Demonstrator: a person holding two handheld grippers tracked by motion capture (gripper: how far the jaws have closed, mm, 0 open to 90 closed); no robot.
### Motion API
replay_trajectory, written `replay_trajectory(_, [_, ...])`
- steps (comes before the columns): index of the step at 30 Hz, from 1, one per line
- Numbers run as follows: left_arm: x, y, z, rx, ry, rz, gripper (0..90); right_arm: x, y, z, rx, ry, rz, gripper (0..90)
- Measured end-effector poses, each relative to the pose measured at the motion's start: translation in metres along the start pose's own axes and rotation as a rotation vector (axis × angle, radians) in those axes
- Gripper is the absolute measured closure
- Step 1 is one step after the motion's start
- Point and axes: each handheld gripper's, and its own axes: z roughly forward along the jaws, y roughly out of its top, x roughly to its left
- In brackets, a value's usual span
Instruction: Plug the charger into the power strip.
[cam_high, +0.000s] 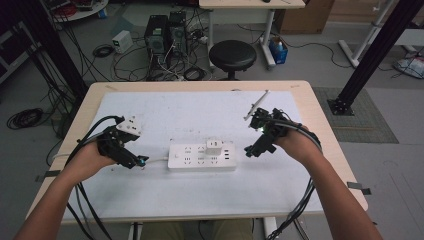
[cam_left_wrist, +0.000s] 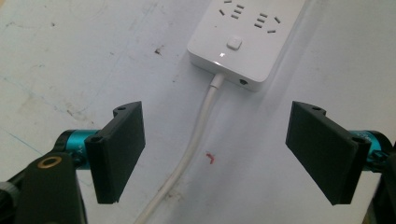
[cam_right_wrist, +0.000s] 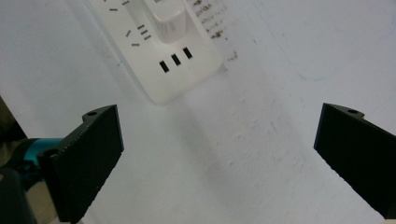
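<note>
A white power strip (cam_high: 192, 159) lies in the middle of the white mat, with a white adapter (cam_high: 214, 146) plugged into its right half. My left gripper (cam_high: 141, 161) stands open just left of the strip. In the left gripper view its jaws are wide apart around the strip's white cable (cam_left_wrist: 198, 133), a little short of the strip's switch end (cam_left_wrist: 243, 42). My right gripper (cam_high: 251, 149) stands open just right of the strip. In the right gripper view the strip's USB end (cam_right_wrist: 175, 59) and the adapter (cam_right_wrist: 168, 18) lie ahead of the open right gripper (cam_right_wrist: 219, 161).
The white mat (cam_high: 280, 175) covers most of the wooden table (cam_high: 320, 125). A thin white rod (cam_high: 256, 105) shows behind the right hand. Beyond the far edge stand a black stool (cam_high: 232, 55), computer towers (cam_high: 165, 32) and tangled cables. A small red mark (cam_left_wrist: 211, 157) is on the mat.
</note>
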Motion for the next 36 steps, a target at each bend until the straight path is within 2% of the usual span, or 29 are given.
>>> replay_trajectory(6, [0.003,-0.001,0.0,0.003,0.003,-0.009,19.8,-0.008,-0.028,-0.012,-0.011,-0.012,0.066,0.7])
replay_trajectory(11, [0.008,-0.003,0.002,0.0,0.006,-0.027,19.8,-0.011,-0.043,-0.008,0.004,-0.007,0.094,0.7])
replay_trajectory(16, [0.01,-0.004,0.003,0.001,0.007,-0.026,19.8,-0.011,-0.045,-0.003,0.002,-0.005,0.107,0.7])
replay_trajectory(23, [0.01,-0.006,0.004,0.005,0.01,-0.033,19.8,-0.009,-0.041,0.001,0.007,-0.001,0.092,0.7])
replay_trajectory(36, [0.009,-0.006,0.004,-0.001,0.016,-0.038,19.8,-0.008,-0.047,0.002,-0.007,0.001,0.101,0.7])
